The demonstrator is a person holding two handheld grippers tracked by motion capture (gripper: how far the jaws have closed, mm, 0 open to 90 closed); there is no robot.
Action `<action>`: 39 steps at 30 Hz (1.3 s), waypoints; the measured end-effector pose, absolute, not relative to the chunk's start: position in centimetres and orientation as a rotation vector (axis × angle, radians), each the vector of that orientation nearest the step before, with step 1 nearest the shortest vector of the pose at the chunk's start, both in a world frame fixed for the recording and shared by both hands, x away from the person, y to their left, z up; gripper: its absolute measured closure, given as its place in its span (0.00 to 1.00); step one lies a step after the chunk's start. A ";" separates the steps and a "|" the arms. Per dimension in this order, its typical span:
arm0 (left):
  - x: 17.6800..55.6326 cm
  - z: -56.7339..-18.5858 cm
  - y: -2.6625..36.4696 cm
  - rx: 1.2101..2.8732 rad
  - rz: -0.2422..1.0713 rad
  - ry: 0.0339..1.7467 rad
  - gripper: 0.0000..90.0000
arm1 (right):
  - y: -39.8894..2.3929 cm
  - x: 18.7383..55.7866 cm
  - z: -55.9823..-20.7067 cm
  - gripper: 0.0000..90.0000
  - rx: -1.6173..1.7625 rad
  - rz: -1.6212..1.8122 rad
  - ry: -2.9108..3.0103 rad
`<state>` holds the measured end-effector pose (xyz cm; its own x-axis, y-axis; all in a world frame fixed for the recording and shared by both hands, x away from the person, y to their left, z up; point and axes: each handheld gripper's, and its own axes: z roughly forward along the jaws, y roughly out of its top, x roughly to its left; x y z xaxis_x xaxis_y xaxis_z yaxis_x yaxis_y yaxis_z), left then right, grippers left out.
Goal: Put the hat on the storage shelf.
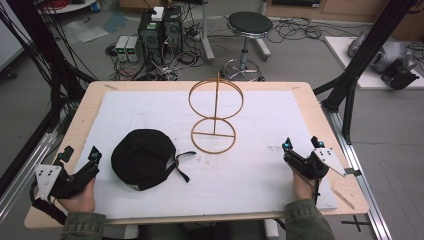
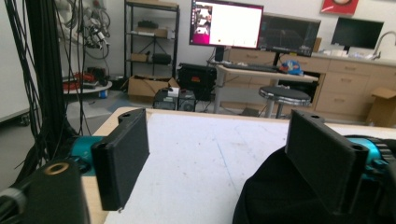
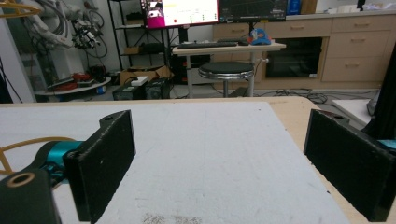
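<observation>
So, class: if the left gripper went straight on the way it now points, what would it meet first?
Most likely the black cap. The left gripper is open, with nothing between its jaws, and the cap lies just ahead, towards its right jaw. Depth is hard to judge, so it might only graze the cap's edge and slide on over the white mat.

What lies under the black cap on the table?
The black cap rests on the white foam sheet, its strap trailing out. Whatever sits beneath its crown is covered.

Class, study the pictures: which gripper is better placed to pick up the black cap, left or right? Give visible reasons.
Left. The left gripper sits open just beside the black cap, which shows by its jaws. The right gripper is across the white mat.
</observation>
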<state>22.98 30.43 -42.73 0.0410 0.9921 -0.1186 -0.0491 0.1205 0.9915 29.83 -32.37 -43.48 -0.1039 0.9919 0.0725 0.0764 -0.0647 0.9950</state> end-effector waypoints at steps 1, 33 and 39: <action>23.0 -42.7 30.5 1.097 1.114 1.198 0.25 | -32.4 29.8 -43.5 0.09 1.255 1.304 1.308; 23.4 -41.6 29.7 1.174 1.042 1.149 0.22 | -32.4 29.8 -43.5 0.09 1.260 1.328 1.316; 23.6 -40.9 29.4 1.234 0.986 1.128 0.22 | -32.4 29.9 -43.5 0.09 1.264 1.328 1.318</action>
<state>23.63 29.37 -40.94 0.1885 0.9767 -0.1022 0.0297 0.0983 0.9947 29.87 -32.44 -43.52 -0.1218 0.9887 0.0872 0.0794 -0.0778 0.9938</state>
